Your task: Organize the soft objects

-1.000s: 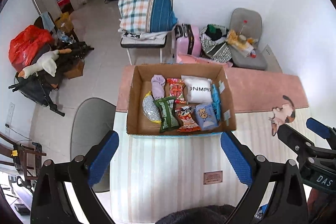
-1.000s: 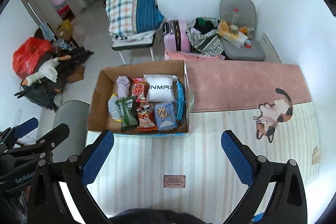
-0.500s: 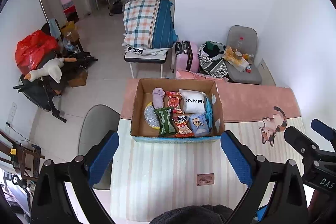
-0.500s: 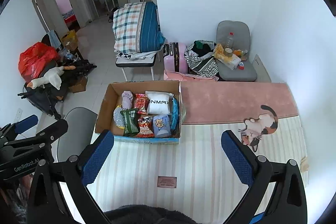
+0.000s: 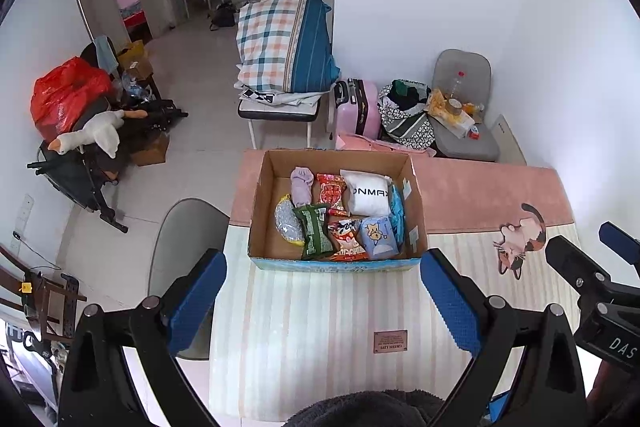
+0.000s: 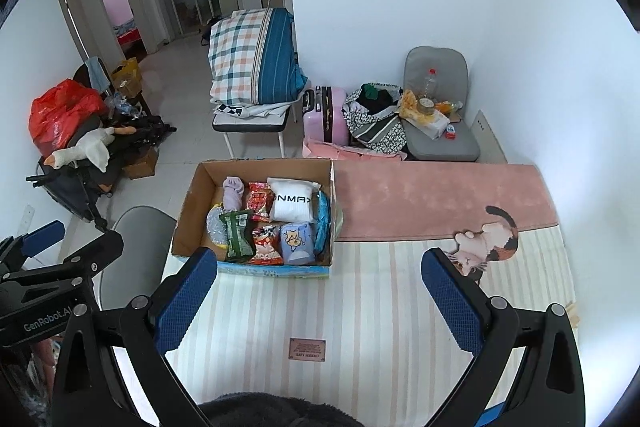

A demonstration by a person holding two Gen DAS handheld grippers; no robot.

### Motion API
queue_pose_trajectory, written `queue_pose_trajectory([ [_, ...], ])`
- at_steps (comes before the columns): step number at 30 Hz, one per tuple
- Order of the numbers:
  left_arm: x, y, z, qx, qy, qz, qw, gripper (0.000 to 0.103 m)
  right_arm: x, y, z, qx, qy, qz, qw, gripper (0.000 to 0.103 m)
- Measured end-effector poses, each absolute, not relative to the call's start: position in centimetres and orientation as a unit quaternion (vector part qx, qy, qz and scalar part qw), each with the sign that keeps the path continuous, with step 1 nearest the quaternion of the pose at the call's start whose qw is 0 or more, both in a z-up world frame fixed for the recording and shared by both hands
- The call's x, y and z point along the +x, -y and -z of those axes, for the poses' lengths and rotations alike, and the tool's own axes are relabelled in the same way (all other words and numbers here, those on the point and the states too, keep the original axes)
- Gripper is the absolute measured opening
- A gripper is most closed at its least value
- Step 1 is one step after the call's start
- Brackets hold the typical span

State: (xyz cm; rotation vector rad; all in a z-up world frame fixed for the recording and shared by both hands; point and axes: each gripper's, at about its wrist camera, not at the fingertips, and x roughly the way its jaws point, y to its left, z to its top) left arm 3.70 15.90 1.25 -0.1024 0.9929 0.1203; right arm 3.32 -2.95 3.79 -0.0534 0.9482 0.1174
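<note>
White walls and a tiled floor frame a striped mat (image 5: 320, 311) on a table. Above it the left gripper (image 5: 320, 303) and right gripper (image 6: 320, 303) hang with jaws spread wide, holding nothing. Beyond their tips sits an open box (image 5: 416, 211) at the mat's far left, packed with snack bags, a white pouch (image 5: 370, 193) and a sock (image 5: 301, 183). A gray chair (image 5: 180, 227) stands beside the table.

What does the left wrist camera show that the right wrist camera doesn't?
Only the left view shows the right tongs poking in at its right edge, plus a wooden rack low on the left. Only the right view shows the left tongs at its left edge. Both share the cardboard box of soft packets, the white pillow pack inside, and the cat-print mat.
</note>
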Motion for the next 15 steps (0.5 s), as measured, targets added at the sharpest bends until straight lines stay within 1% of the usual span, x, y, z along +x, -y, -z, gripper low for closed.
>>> queue_pose_trajectory([
  [15, 3.45, -15.96, -1.92, -0.046, -0.469, -0.065, 0.88, 0.099, 3.5, 3.09, -4.1, -0.036, -0.447, -0.051, 0.892, 0.103],
])
